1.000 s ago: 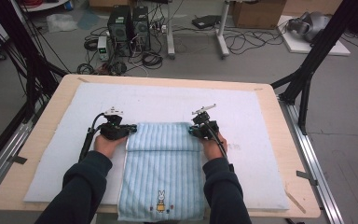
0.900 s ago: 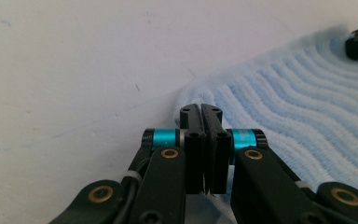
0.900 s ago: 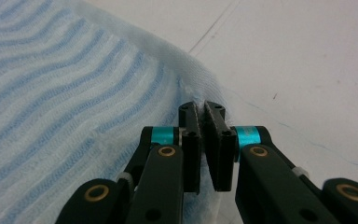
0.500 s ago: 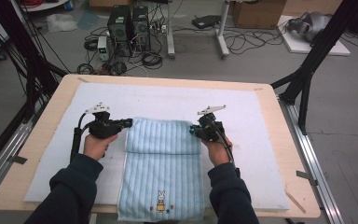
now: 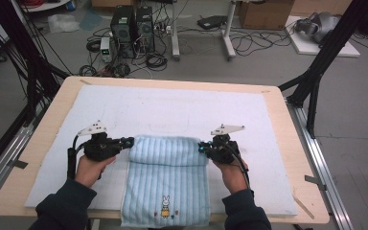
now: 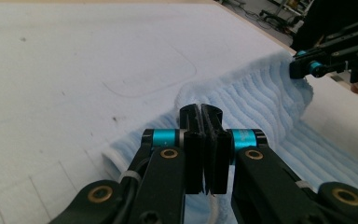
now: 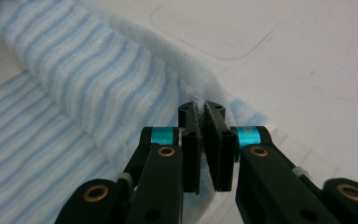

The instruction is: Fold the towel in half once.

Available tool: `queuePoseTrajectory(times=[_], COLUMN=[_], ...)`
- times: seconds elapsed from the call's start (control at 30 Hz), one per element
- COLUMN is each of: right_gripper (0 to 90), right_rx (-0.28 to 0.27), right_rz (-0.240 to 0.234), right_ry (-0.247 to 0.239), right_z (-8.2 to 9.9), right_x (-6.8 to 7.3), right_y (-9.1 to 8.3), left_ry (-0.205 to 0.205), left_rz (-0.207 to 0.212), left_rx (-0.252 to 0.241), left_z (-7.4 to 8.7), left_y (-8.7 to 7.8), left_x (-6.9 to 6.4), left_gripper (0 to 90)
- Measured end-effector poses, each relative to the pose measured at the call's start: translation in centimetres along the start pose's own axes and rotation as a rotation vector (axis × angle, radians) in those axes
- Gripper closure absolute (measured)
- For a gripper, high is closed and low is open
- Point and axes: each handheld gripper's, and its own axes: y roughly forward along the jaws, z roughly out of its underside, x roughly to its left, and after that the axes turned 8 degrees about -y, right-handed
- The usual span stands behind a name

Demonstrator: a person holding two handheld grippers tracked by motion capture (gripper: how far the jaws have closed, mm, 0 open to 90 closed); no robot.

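A light blue striped towel [image 5: 165, 179] with a small bunny motif lies on the white mat [image 5: 172, 108], its near end hanging over the table's front edge. Its far end is lifted and curled back into a soft roll. My left gripper [image 5: 130, 140] is shut on the roll's left corner, my right gripper [image 5: 201, 147] on its right corner. In the left gripper view the jaws [image 6: 200, 109] pinch the towel [image 6: 261, 98], and the right gripper [image 6: 298, 70] holds the far corner. In the right gripper view the jaws [image 7: 200, 108] clamp the towel's edge [image 7: 88, 74].
The wooden table [image 5: 297, 158] borders the mat on all sides. A faint rounded outline marks the mat [image 6: 158, 79] beyond the towel. Computer towers [image 5: 132, 26], cables and black frame legs [image 5: 316, 81] stand on the floor behind the table.
Both grippers have moved apart a little and then drawn back toward the person, lifting the towel's far edge, which now curls over the rest of the towel.
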Motion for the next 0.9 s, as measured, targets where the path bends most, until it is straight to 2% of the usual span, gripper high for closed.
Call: queuePoseTrajectory(times=[0.1,0.33,0.9], right_gripper=[85.2,85.2,84.8], right_rx=[0.011,0.018,0.066], right_rz=[-0.021,-0.046,-0.109], right_ry=[-0.002,-0.001,0.001], right_z=[1.2,2.8,6.2], right_x=[1.1,2.2,4.5], right_y=[-0.4,-1.1,-2.0], left_ry=[0.004,0.022,-0.008], left_rz=[0.011,0.023,0.026], left_rx=[0.014,0.052,0.144], left_z=[1.0,2.6,6.6], left_y=[-0.5,-1.3,-1.9], left_x=[-0.6,-1.8,-1.9], left_gripper=[87.1,87.1,85.7])
